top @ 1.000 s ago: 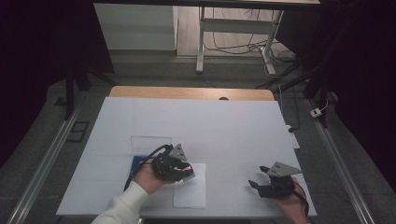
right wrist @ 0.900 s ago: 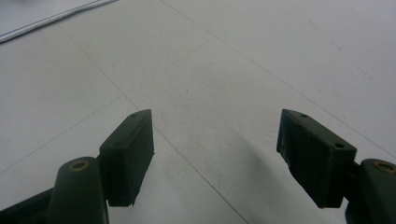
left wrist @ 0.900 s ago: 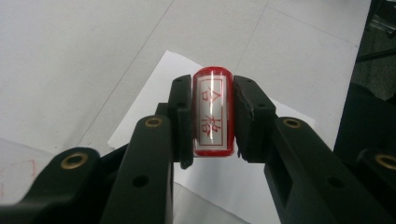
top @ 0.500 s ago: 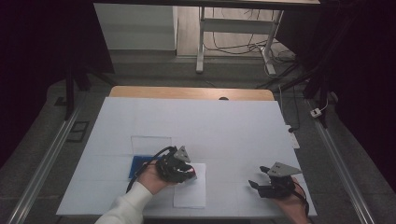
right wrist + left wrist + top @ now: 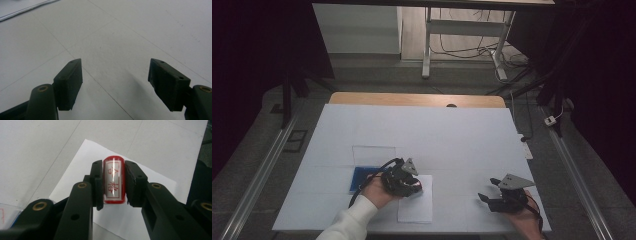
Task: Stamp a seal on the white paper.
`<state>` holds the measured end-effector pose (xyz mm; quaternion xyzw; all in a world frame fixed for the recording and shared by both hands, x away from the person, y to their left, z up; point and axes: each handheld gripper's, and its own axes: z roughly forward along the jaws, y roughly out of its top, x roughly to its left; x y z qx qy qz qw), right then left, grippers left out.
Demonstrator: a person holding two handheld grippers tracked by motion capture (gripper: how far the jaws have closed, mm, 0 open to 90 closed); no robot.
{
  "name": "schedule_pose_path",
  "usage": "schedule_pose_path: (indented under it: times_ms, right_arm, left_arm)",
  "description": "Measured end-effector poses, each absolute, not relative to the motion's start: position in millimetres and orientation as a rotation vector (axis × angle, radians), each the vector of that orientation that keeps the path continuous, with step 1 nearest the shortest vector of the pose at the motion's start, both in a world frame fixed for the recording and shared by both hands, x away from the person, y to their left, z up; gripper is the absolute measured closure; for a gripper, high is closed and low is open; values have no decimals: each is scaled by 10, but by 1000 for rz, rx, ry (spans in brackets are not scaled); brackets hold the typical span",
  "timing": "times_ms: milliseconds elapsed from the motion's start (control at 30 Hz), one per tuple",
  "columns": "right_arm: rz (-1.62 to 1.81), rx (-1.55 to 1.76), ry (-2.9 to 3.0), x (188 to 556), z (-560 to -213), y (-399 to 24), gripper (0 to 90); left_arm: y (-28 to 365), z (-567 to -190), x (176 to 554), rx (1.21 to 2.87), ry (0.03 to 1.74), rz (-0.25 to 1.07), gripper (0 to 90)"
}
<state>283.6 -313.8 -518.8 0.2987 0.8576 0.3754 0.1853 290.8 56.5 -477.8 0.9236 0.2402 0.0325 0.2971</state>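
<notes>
Holding small, light, stiff stamp [image 5: 114, 180] by both flat sides in left gripper [image 5: 113, 183] above paper [image 5: 75, 187]; right gripper [image 5: 115, 82] resting wide, holding nothing.

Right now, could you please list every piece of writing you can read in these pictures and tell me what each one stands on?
"合格": two red characters on the white label of the red cylindrical stamp, clamped between the left gripper's black fingers above the white paper sheet.
Red marks on the clear plastic case at the left edge of the left gripper view: too cut off to read.
</notes>
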Motion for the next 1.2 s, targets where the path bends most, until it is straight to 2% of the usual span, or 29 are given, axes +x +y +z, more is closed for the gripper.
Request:
schedule_pose_path:
  times_ms: [1200]
  right_arm:
    - [1055,839,2419,2836,-5189,-3135,276]
  left_arm:
    - [479,-4852,2893,2507,649,84,705]
